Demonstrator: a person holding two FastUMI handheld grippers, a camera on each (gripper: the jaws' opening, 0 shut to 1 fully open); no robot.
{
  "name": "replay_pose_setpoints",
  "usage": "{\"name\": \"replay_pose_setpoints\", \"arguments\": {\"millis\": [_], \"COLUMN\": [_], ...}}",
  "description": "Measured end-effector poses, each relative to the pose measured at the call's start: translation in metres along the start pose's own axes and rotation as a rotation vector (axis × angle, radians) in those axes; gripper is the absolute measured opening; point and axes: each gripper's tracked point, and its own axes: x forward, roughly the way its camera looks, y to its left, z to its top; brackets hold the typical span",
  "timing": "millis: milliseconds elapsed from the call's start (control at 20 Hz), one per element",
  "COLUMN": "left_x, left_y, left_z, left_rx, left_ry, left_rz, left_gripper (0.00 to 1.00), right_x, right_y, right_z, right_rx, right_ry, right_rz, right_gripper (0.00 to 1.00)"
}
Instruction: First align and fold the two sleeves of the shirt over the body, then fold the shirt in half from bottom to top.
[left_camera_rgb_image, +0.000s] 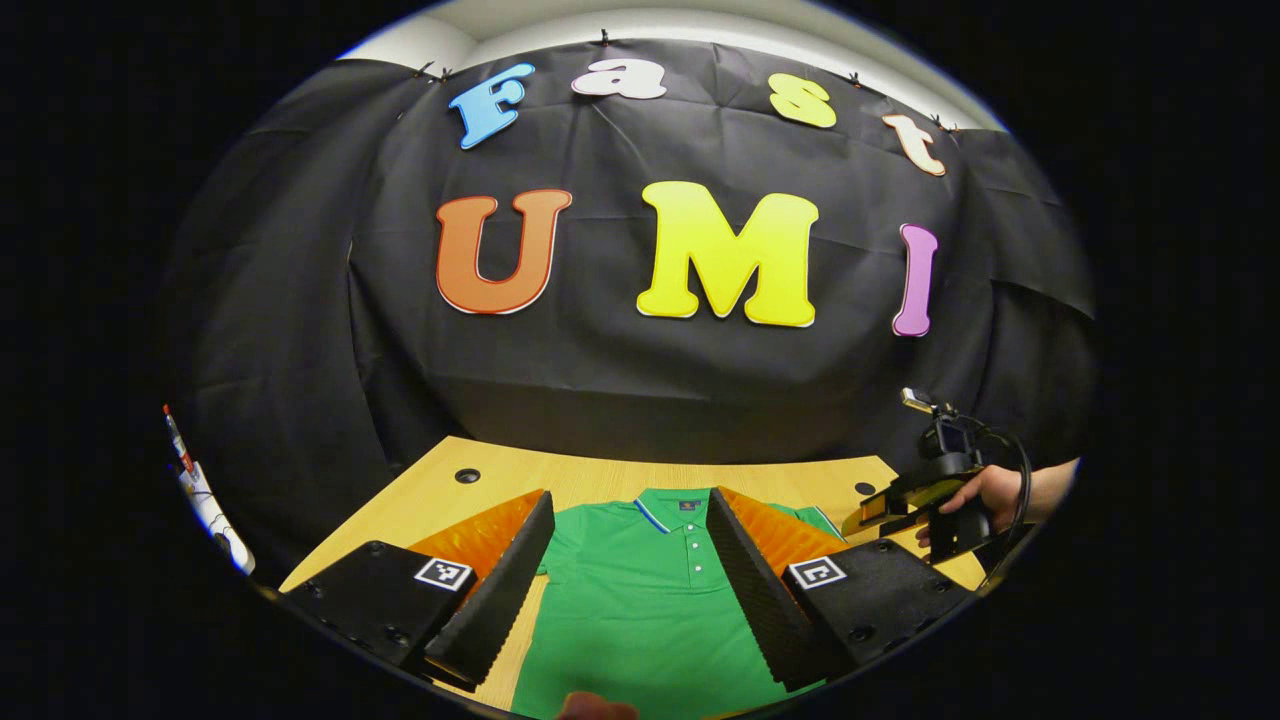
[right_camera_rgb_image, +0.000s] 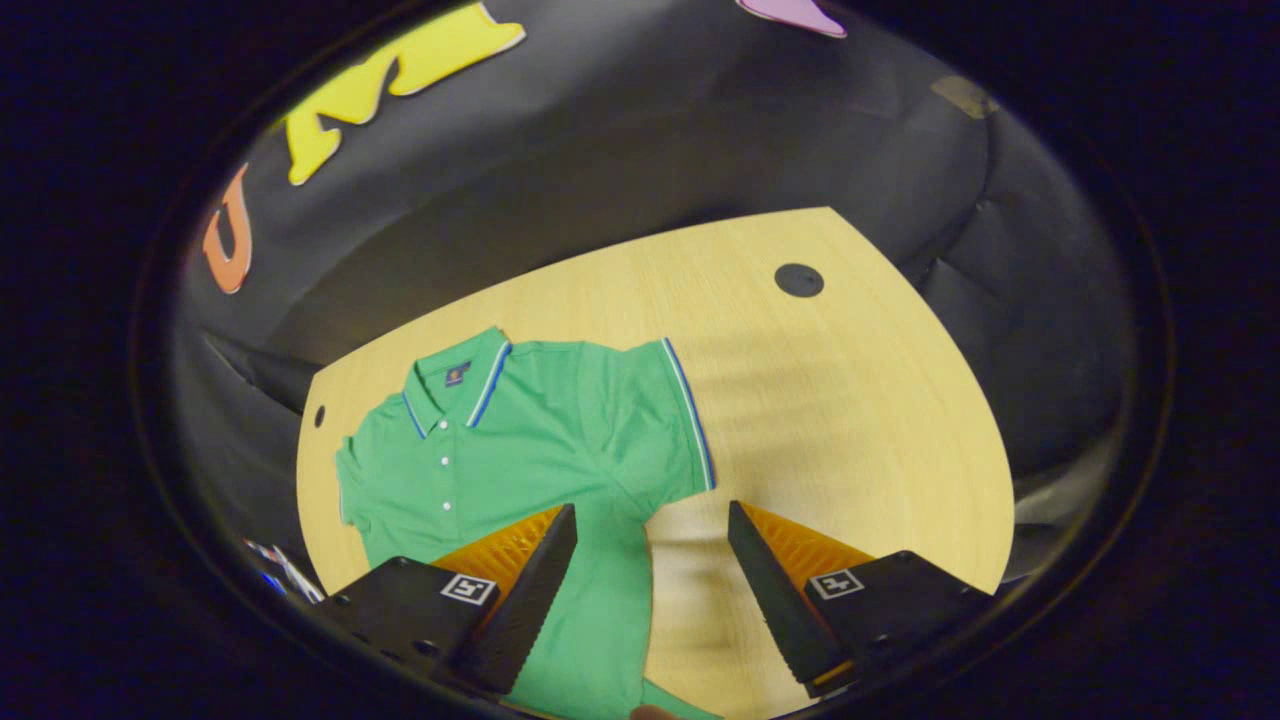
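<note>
Left gripper view: the left gripper (left_camera_rgb_image: 630, 580) is held above the near part of the wooden table (left_camera_rgb_image: 600, 478), its jaws standing wide apart with nothing between them. The green polo shirt (left_camera_rgb_image: 640, 600) lies flat, face up, collar toward the black cloth wall (left_camera_rgb_image: 300, 300). Farther right, the right gripper (left_camera_rgb_image: 905, 505) is seen in a hand (left_camera_rgb_image: 985, 495) above the table's right side, clear of the fabric.

Right gripper view: the shirt (right_camera_rgb_image: 500, 450) occupies the left half of the table (right_camera_rgb_image: 850, 400). One short sleeve (right_camera_rgb_image: 670, 430), edged with a striped cuff, is spread outward from the body, flat on the wood. The right gripper (right_camera_rgb_image: 650, 580) hovers near the lower side of that sleeve, jaws wide apart and empty.

Task status, as judged: no fold has been made. The visible sleeve is still extended; the other sleeve's position cannot be determined. Both sleeve folds and the bottom-to-top fold remain.

Surface: pale wood-grain tabletop with round cable holes (right_camera_rgb_image: 799, 280), bare to the right of the garment. Room: booth draped in dark creased cloth, with a pale wall strip (left_camera_rgb_image: 700, 20) above it.
</note>
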Motion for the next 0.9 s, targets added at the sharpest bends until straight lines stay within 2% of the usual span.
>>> {"name": "replay_pose_setpoints", "arguments": {"millis": [300, 600, 650, 700, 800, 850, 900], "left_x": [0.003, 0.003, 0.003, 0.004, 0.004, 0.004, 0.005], "left_y": [0.004, 0.011, 0.012, 0.013, 0.015, 0.016, 0.017], "left_z": [-0.02, -0.035, -0.037, -0.038, -0.036, -0.036, -0.036], "left_rx": [-0.008, -0.011, -0.014, -0.015, -0.012, -0.009, -0.008], "left_ry": [0.061, 0.102, 0.11, 0.114, 0.11, 0.111, 0.11], "left_rz": [0.017, 0.038, 0.042, 0.046, 0.055, 0.058, 0.063], "left_gripper": [0.99, 0.99, 0.99, 0.99, 0.99, 0.99, 0.99], "right_x": [0.053, 0.079, 0.083, 0.085, 0.086, 0.091, 0.091], "right_y": [-0.016, -0.013, -0.014, -0.012, -0.013, -0.017, -0.024], "right_z": [0.022, 0.027, 0.026, 0.022, 0.012, 0.017, 0.015], "right_rx": [-0.02, -0.06, -0.069, -0.073, -0.076, -0.086, -0.097], "right_ry": [0.1, 0.182, 0.196, 0.219, 0.276, 0.255, 0.264], "right_rz": [-0.058, -0.055, -0.062, -0.059, -0.066, -0.084, -0.121], "right_gripper": [0.97, 0.96, 0.88, 0.97, 0.96, 0.84, 0.78]}}
